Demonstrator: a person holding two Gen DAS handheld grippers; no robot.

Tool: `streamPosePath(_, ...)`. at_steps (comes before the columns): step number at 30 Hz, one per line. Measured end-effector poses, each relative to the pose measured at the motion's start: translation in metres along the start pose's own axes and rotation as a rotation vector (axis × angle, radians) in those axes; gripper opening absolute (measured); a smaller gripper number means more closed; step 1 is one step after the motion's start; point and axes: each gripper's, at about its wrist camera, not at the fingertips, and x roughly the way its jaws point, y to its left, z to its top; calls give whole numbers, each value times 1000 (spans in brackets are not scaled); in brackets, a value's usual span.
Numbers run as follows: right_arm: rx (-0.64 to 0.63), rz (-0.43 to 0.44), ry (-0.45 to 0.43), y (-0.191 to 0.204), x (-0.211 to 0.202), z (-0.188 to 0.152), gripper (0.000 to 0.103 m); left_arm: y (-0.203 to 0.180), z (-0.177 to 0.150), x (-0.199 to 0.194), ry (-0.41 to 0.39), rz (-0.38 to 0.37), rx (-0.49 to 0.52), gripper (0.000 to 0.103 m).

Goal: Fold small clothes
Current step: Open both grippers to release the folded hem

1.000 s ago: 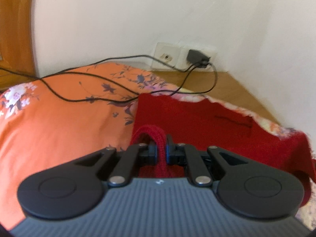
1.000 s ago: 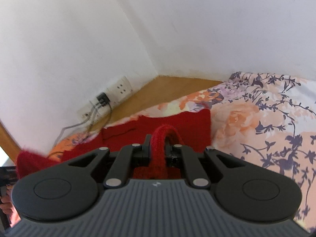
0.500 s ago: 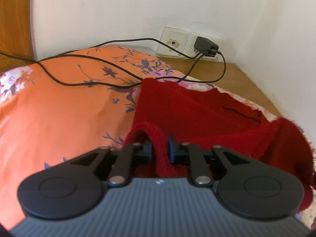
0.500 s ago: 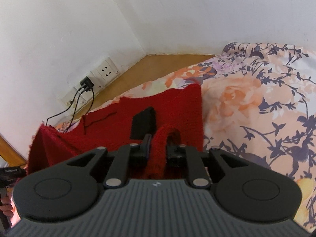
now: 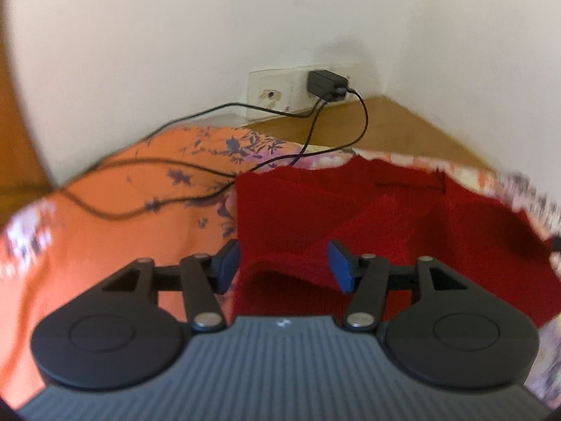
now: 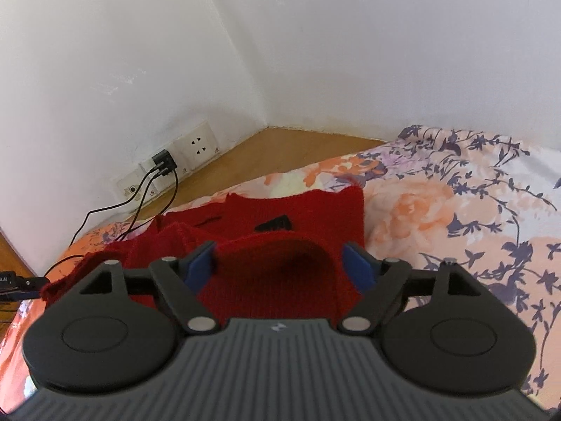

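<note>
A small red knit garment lies on the floral bedspread, folded over on itself. My left gripper is open, its blue pads on either side of a raised fold of the red knit. In the right wrist view the same garment shows a small black label. My right gripper is open, with a hump of red fabric lying loose between its fingers. The near edge of the garment is hidden under both grippers.
A wall socket with a black charger sits in the corner; its black cables trail over the orange part of the bedspread. A wooden ledge runs along the white walls. The other gripper's tip shows at far left.
Both grippers were shut on pinched folds of the red garment; now both have opened and let the fabric go. The garment has come down onto the bed, folded.
</note>
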Motion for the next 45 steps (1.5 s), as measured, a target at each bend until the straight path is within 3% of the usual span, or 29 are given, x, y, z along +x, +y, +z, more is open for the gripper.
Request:
streamPosePath(8,-118,-11,41,6,5,4,91,-4,5,-2,39,-89,179,57)
streamPosePath(19,-218,-9,60,14,0,9,94,-3,7,-9,39,-114,259,57)
streamPosePath(25,-258,-6,70,19,3,13,95,3,9,16,66,-97,242,57)
streamPosePath(33,-270,-21,80,21,18,27,96,14,18,52,73,-73,144,57)
streamPosePath(45,-188,-38,162,7,80,40,96,15,23,83,75,-92,83,57)
